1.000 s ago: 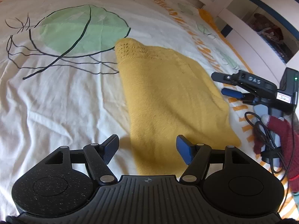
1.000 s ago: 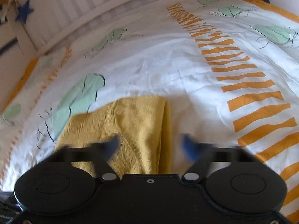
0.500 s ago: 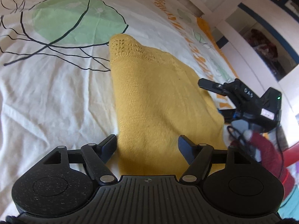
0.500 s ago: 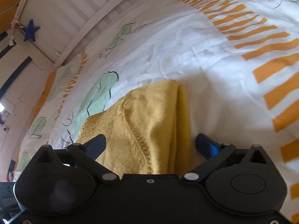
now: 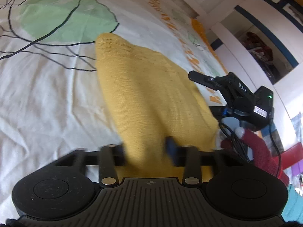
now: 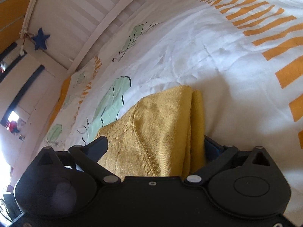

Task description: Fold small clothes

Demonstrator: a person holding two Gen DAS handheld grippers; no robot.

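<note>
A folded yellow knit garment [image 5: 149, 94] lies on the white patterned bedsheet [image 5: 47, 98]. My left gripper [image 5: 147, 147] has its fingers closing around the garment's near edge; they are blurred, and the cloth bulges between them. In the right wrist view the same garment [image 6: 161, 132] fills the space between the wide-open fingers of my right gripper [image 6: 155, 147], whose right finger sits beside the folded edge. The right gripper also shows in the left wrist view [image 5: 233, 94], at the garment's right side.
The sheet has green leaf prints [image 5: 62, 17] and orange stripes [image 6: 265, 28]. A white slatted bed rail [image 6: 85, 24] runs along the far side. A hand in a red glove [image 5: 259, 147] holds the right gripper. A shelf unit [image 5: 265, 47] stands beyond the bed.
My left gripper moved forward onto the garment's near edge and its fingers narrowed around the cloth. My right gripper moved closer, so the garment's end now lies between its open fingers.
</note>
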